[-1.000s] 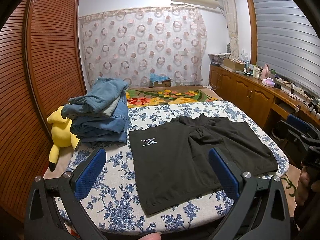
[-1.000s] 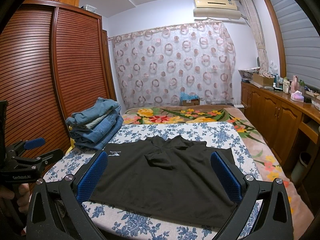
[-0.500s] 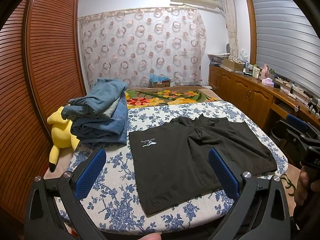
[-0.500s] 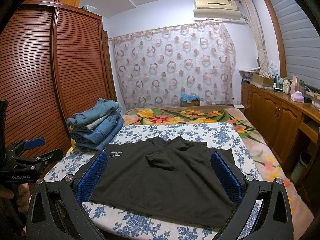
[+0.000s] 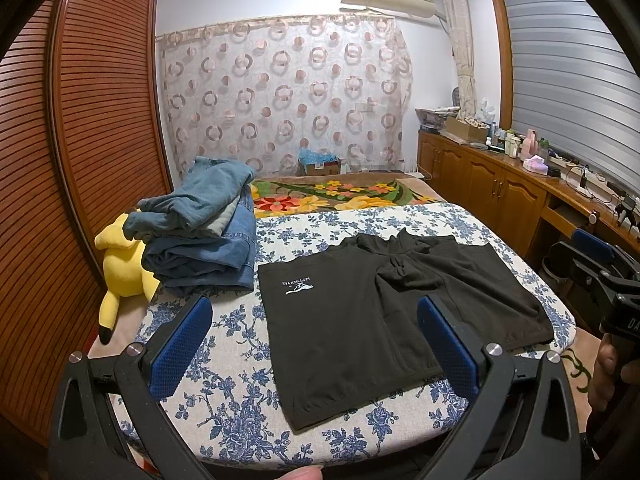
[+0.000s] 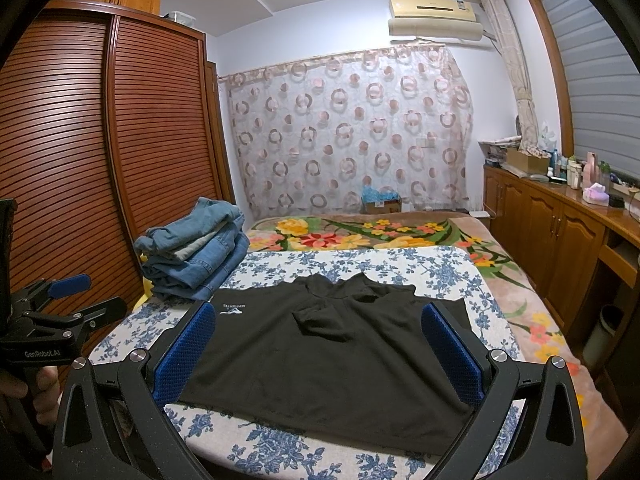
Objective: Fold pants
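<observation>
Black shorts [image 5: 360,320] with a small white logo lie spread flat on the blue-flowered bed cover [image 5: 224,400], waistband bunched at the far side. They also show in the right wrist view [image 6: 320,360]. My left gripper [image 5: 314,344] is open and empty, held above the near left edge of the bed. My right gripper [image 6: 318,352] is open and empty, held above the near edge over the shorts. The left gripper also shows at the left edge of the right wrist view [image 6: 70,300], and the right gripper at the right edge of the left wrist view [image 5: 592,256].
A stack of folded jeans [image 5: 200,240] sits at the far left of the bed, beside a yellow plush toy [image 5: 120,268]. A floral blanket [image 5: 340,196] covers the far end. A slatted wardrobe [image 5: 60,160] stands left, wooden cabinets [image 5: 500,188] right.
</observation>
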Available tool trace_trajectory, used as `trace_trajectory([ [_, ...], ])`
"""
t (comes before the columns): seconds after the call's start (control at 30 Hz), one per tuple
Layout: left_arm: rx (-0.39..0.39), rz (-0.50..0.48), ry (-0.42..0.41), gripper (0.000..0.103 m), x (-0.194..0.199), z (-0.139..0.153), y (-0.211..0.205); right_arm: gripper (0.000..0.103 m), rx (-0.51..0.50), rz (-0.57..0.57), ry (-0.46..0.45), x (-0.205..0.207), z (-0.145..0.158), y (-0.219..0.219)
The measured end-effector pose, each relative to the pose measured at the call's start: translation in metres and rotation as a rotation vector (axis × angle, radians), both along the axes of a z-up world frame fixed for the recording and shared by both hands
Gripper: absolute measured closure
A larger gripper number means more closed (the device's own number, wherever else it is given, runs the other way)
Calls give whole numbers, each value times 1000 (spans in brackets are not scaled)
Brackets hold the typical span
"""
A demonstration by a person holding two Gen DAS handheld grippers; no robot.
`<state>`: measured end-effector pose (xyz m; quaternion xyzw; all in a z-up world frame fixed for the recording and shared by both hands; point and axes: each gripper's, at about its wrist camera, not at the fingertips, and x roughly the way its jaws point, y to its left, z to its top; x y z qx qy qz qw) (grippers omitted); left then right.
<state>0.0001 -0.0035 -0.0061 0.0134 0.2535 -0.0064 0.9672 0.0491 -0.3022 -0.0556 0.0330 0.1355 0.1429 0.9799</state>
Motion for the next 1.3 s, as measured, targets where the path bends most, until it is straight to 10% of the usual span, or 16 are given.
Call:
trace_trajectory([
  [1.3, -18, -123, 173, 1, 57, -54, -2, 1, -110, -5, 144, 59, -9, -6],
])
